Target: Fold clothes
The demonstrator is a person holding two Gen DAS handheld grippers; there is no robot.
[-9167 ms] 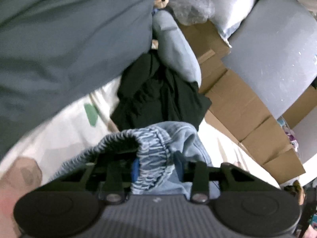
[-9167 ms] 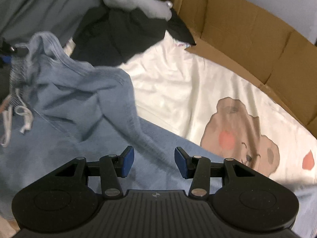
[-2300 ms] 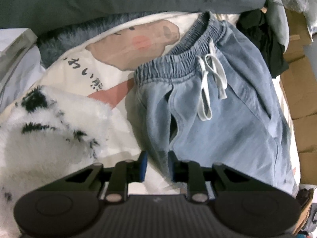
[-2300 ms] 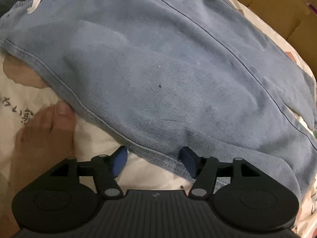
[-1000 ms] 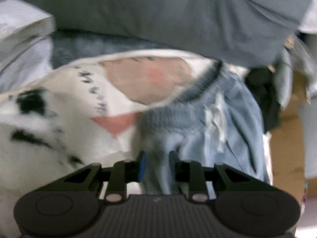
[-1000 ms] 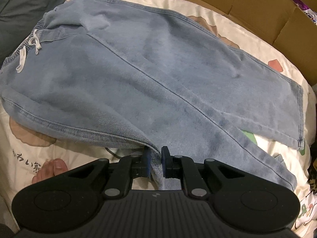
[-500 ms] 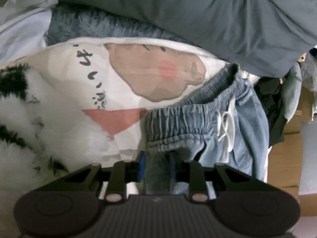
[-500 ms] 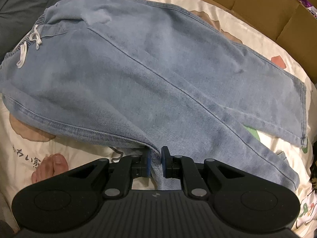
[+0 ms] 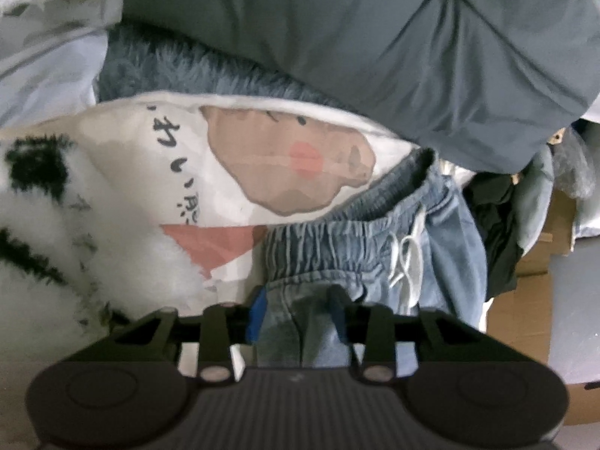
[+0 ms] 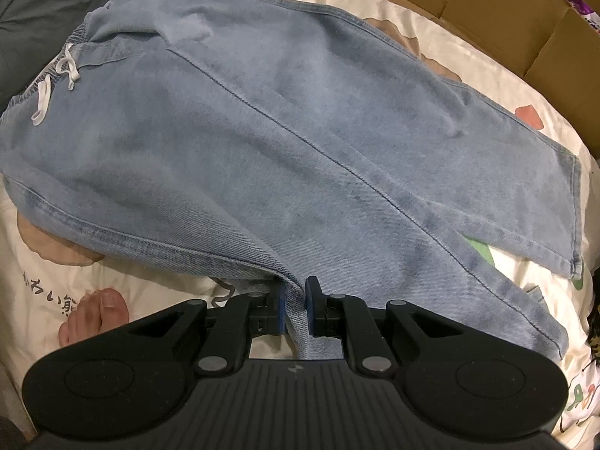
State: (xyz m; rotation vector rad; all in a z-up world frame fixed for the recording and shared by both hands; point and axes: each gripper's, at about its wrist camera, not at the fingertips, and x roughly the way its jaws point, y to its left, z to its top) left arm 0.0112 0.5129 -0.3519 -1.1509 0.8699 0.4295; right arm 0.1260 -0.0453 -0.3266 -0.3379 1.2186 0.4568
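Tongs of both hands bite the same garment. Right tongs [image 10: 293, 309] are clamped on the near side seam of the jeans [image 10: 285, 127], at about 6 o'clock in the right wrist view, with a pinch of denim standing up between the blue pads. Left tongs [image 9: 296, 309] hold a fold of cloth just below the elastic waistband [image 9: 330, 236]; the pads stand a little apart with fabric filling the gap, and the grip appears closed, though motion blur leaves this slightly uncertain.

Jeans lie spread on the printed bed cover [image 10: 123, 288], waistband and white drawstring [image 10: 56, 82] towards 10 o'clock, the two leg hems [image 10: 573, 217] towards 3 to 4 o'clock. One leg lies partly over the other, so the pictures fit either a lengthwise fold in progress or a laid-out garment being straightened. A bare foot [image 10: 95, 318] rests on the cover at 8 o'clock, near the seam. Cardboard boxes [image 10: 525, 18] border the bed at 1 o'clock; a grey pillow [image 9: 375, 37] lies at 12 o'clock in the left wrist view.

Handling, as a judgement: the denim is soft but fairly weighty, limp, not slippery, not fragile. It will sag between two holds. Seams, hems and the waistband are the thickest, firmest places to take hold.
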